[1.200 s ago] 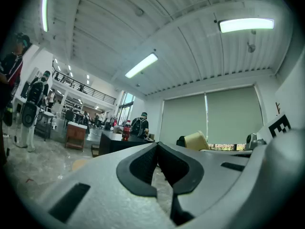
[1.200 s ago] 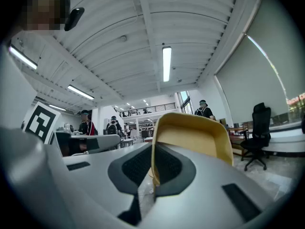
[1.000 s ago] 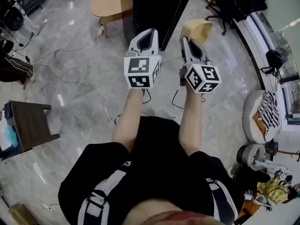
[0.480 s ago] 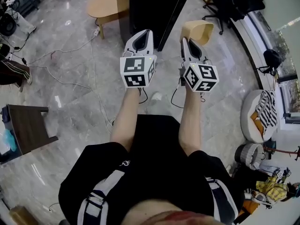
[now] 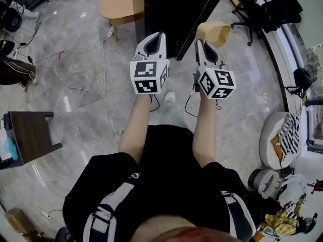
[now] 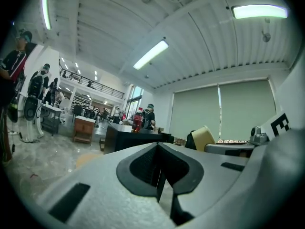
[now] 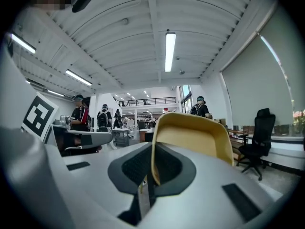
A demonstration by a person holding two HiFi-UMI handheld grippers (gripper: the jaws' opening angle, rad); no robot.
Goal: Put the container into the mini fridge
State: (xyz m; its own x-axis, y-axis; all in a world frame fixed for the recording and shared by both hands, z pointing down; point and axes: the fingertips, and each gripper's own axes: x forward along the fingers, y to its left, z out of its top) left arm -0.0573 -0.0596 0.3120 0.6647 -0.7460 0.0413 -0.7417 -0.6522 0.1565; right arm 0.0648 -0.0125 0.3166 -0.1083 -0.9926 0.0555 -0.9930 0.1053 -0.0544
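Two tools pointing forward, right tool clamping yellow container by its rim, left tool sitting closed and empty, black mini fridge standing just beyond.

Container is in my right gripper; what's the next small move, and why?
Probably step toward the fridge and reach the left gripper for its door. The right gripper is shut on the rim of the container, the left gripper is shut and empty, and the fridge stands just ahead of both. Whether its door is open cannot be told.
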